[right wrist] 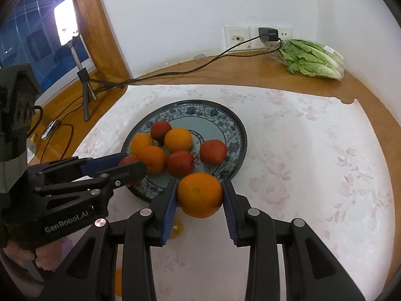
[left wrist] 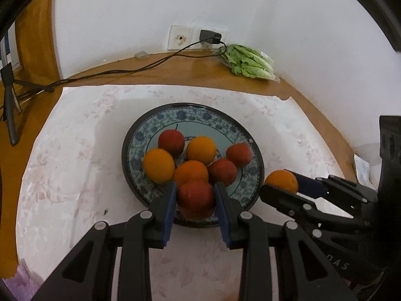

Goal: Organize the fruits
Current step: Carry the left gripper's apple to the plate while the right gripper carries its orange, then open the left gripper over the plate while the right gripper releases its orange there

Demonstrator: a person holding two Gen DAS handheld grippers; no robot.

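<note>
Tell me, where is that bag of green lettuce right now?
The lettuce lies on the bare wooden table at the far right corner, against the white wall, just right of the wall socket and beyond the white cloth.

Both the left gripper (left wrist: 195, 195) and right gripper (right wrist: 199, 193) are matte black linkages with silver round pivot pins and ribbed blue pads, the left's body printed "GenRobot.AI" in white, the right's perhaps likewise.
</note>
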